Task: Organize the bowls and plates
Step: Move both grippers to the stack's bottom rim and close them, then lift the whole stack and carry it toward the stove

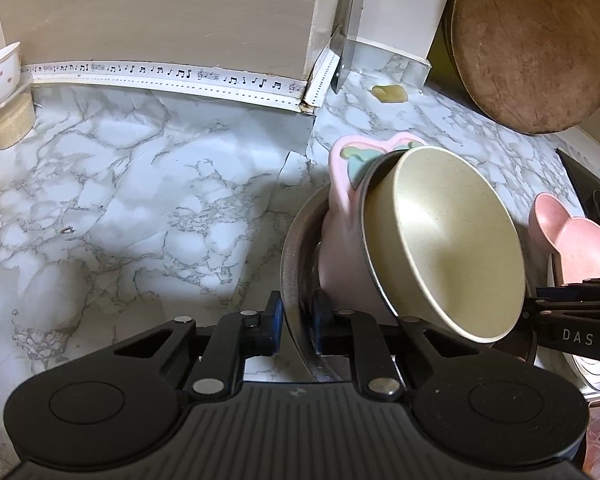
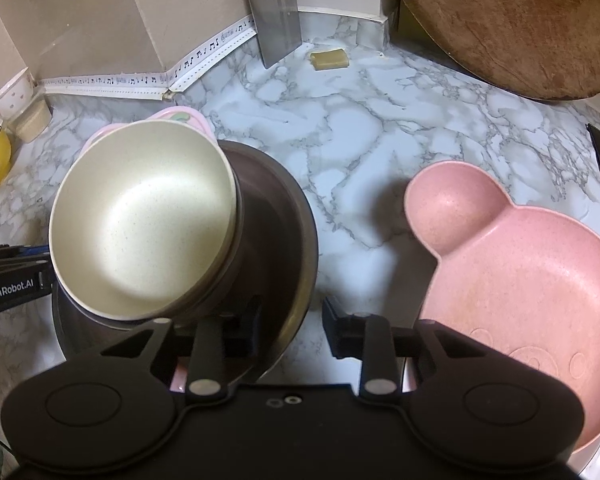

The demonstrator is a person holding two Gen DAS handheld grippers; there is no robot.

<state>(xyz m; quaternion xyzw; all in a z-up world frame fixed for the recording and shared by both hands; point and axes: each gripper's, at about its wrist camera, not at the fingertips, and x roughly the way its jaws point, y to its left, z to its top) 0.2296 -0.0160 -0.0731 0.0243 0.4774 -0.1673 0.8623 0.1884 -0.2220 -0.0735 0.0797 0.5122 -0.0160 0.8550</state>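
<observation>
- While the left hand-held gripper [image 1: 295, 322] is clenched on the rim of the steel bowl [image 1: 296, 248], that bowl sits tilted on the marble worktop [image 1: 140, 184].
- Inside it lean a pink dish [image 1: 340, 184] and a cream bowl [image 1: 444, 240].
- Right hand-held gripper [image 2: 290, 322]: its pads straddle the steel bowl's rim with a gap showing, not yet gripping.
- A pink bear-shaped plate [image 2: 520, 280] lies just beside, to the right.

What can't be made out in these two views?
- Pink dish: left wrist view, mostly hidden behind the cream bowl.
- Bear-shaped pink plate: right wrist view, cut off by the right edge.
- Right gripper: whether its fingers pinch the steel bowl's rim is blurred.
</observation>
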